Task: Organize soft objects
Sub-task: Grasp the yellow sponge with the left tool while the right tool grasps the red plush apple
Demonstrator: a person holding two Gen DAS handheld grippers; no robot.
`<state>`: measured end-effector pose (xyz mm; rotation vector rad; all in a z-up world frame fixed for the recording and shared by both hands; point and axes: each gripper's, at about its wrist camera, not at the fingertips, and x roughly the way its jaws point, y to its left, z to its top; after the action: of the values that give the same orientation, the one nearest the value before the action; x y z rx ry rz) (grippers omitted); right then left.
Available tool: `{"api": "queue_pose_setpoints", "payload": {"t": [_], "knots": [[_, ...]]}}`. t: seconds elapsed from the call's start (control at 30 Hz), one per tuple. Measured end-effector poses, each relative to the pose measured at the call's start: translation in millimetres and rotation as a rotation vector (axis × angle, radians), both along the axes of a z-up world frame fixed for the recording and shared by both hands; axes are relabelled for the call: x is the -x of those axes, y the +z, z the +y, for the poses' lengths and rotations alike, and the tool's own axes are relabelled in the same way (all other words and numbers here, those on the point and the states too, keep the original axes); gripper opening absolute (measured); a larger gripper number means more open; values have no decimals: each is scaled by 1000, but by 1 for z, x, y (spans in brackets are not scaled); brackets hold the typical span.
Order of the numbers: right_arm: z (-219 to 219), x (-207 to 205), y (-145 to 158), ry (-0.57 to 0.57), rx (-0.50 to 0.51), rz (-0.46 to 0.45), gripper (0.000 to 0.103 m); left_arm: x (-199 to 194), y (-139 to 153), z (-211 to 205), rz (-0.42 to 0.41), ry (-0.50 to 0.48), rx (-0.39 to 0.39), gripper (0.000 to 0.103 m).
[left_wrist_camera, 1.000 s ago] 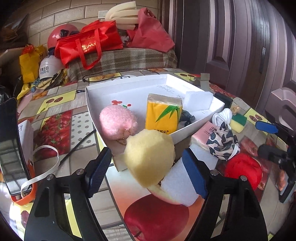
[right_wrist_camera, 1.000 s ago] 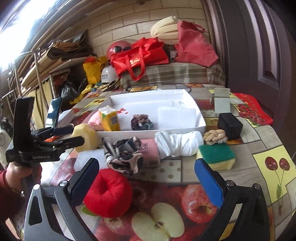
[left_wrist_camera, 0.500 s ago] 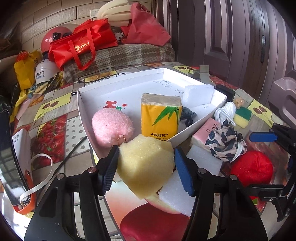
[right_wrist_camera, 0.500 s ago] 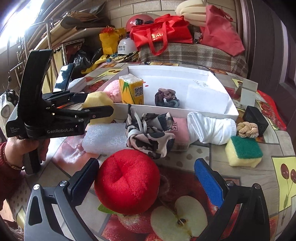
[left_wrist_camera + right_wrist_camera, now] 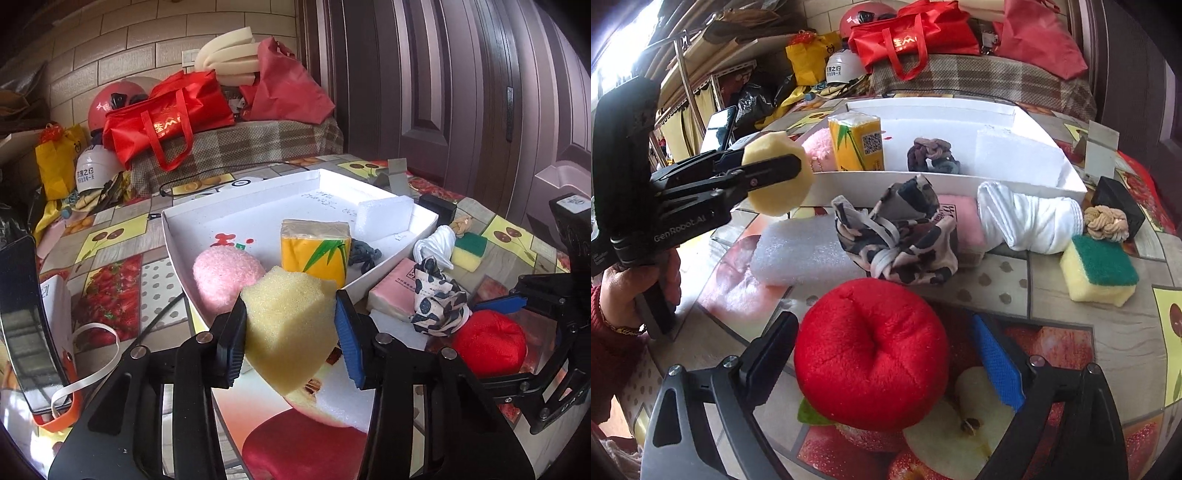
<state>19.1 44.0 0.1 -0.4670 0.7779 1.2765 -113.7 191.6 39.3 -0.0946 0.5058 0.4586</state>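
1. Room is tight: my left tool [image 5: 290, 328], jaws closing, pinches the yellow sponge [image 5: 291, 321] just before the white tray [image 5: 177, 254] wall
2. My right tool [image 5: 882, 365], angled down, jaws closing, straddles the red plush apple [image 5: 871, 354] on the counter [image 5: 1004, 291], pads not pressing

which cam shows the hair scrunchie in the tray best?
Right wrist: the scrunchie lies unobstructed on the white tray floor. In the left wrist view the tissue pack hides part of the scrunchie.
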Motion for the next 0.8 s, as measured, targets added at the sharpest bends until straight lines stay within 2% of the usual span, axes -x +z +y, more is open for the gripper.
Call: {"api": "queue_pose_setpoints", "payload": {"t": [0.03, 0.07, 0.1, 0.27, 0.4, 0.5, 0.6, 0.67, 0.8], "knots": [[-1, -1, -1, 3, 1, 12, 88, 2, 1, 0, -9, 4, -2, 43], [-2, 0, 0, 11, 0, 25, 67, 3, 1, -1, -17, 9, -7, 43], [-3, 0, -1, 14, 3, 27, 62, 5, 2, -2, -24, 14, -17, 43], [-17, 8, 8, 35, -47, 1, 61, 16, 6, -8, -73, 41, -69, 43], [-41, 11, 24, 5, -148, -36, 61, 26, 9, -5, -112, 78, -52, 43], [-64, 2, 36, -110, -269, -63, 61, 33, 10, -6, -145, 110, -52, 43], [-86, -6, 49, -242, -381, -152, 61, 39, 11, -12, -168, 123, -47, 43], [-96, -13, 53, -308, -423, -176, 61, 42, 12, -21, -178, 121, -57, 43], [-105, -23, 53, -377, -448, -157, 61, 40, 13, -36, -173, 103, -89, 43]]}}
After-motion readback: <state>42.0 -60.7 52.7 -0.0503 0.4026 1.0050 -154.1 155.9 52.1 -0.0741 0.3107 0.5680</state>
